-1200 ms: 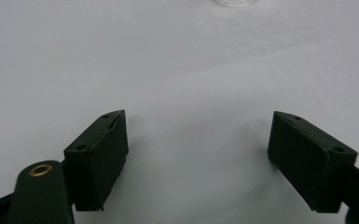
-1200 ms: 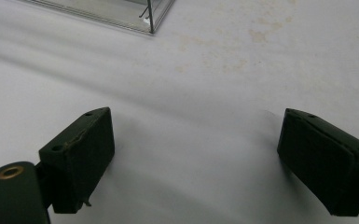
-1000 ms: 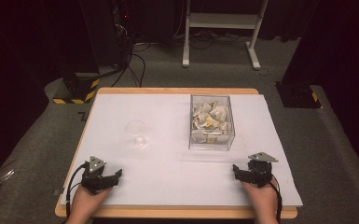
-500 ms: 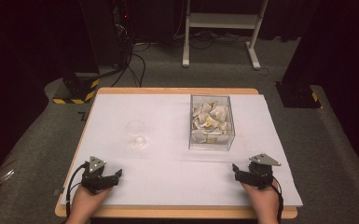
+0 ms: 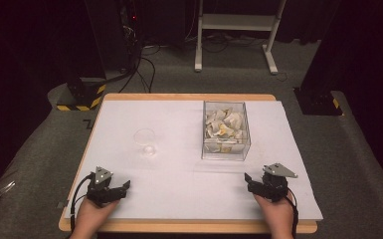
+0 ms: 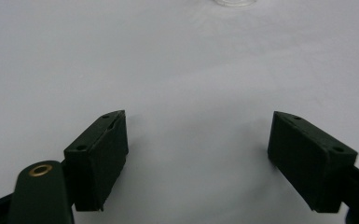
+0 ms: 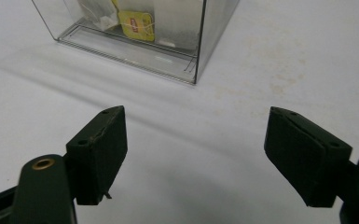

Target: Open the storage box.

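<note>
A clear plastic box holding several tea bags stands right of the table's middle. A small clear glass cup stands to its left. My left gripper rests low near the front left edge, open, with bare white tabletop between its jaws; the cup's base shows just ahead. My right gripper sits near the front right, open, and its jaws have just been closing a little with nothing between them. The box's near corner lies ahead of it, a yellow-tagged tea bag inside.
The white table cover spans a wooden table edged by grey floor matting. A white stand and dark equipment with cables stand beyond the far edge. A person's hands hold both grippers at the front edge.
</note>
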Action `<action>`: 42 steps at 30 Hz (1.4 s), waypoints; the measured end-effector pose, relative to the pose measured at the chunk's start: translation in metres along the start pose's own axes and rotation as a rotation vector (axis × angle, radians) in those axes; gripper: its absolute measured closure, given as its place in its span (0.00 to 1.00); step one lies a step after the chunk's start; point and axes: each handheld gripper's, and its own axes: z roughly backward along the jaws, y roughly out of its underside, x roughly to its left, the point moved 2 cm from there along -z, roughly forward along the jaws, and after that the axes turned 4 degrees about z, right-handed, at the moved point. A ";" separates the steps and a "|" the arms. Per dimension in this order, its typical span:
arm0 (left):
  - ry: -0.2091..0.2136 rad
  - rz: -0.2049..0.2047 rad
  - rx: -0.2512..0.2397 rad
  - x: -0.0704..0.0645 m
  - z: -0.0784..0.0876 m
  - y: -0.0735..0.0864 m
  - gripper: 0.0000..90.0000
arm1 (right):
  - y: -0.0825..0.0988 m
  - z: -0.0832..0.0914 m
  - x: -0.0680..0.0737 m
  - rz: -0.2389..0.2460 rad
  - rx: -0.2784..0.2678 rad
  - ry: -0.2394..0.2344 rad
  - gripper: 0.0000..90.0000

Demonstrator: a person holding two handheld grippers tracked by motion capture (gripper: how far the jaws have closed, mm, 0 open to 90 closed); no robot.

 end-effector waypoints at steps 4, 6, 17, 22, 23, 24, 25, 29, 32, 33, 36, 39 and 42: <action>0.000 -0.001 0.001 0.000 0.000 0.000 0.23 | -0.001 0.001 0.001 -0.030 0.001 -0.011 0.21; 0.000 -0.001 0.001 0.000 0.000 0.000 0.23 | -0.002 0.002 0.002 -0.034 -0.012 -0.010 0.21; -0.001 -0.001 0.000 0.000 0.000 0.000 0.23 | -0.013 0.002 0.018 0.017 -0.003 -0.006 0.21; 0.000 -0.001 0.001 0.000 0.000 0.000 0.23 | -0.022 0.001 0.023 0.044 -0.011 -0.013 0.23; -0.001 -0.001 0.001 0.000 0.000 0.000 0.23 | -0.024 0.000 0.024 0.053 -0.011 -0.016 0.24; -0.001 -0.001 0.001 0.000 0.000 0.000 0.23 | -0.024 0.000 0.024 0.053 -0.011 -0.016 0.24; 0.000 -0.001 0.001 0.000 0.000 0.000 0.23 | -0.026 -0.001 0.025 0.055 -0.011 -0.018 0.24; -0.001 -0.004 0.002 0.000 0.000 0.000 0.23 | -0.032 -0.006 0.030 0.062 -0.009 -0.021 0.25; 0.003 -0.002 0.004 0.000 -0.001 -0.001 0.22 | -0.036 -0.012 0.033 0.070 -0.001 -0.012 0.24; 0.003 -0.002 0.005 0.000 -0.001 -0.001 0.22 | -0.036 -0.013 0.033 0.064 0.000 -0.011 0.24; 0.002 -0.005 0.002 0.000 -0.001 -0.001 0.22 | -0.038 -0.015 0.035 0.053 -0.010 -0.024 0.24; 0.000 -0.008 0.001 0.000 -0.001 -0.001 0.22 | -0.040 -0.015 0.036 0.041 -0.015 -0.031 0.24; -0.001 -0.012 0.001 0.000 0.000 -0.001 0.23 | -0.042 -0.016 0.037 0.039 -0.023 -0.039 0.24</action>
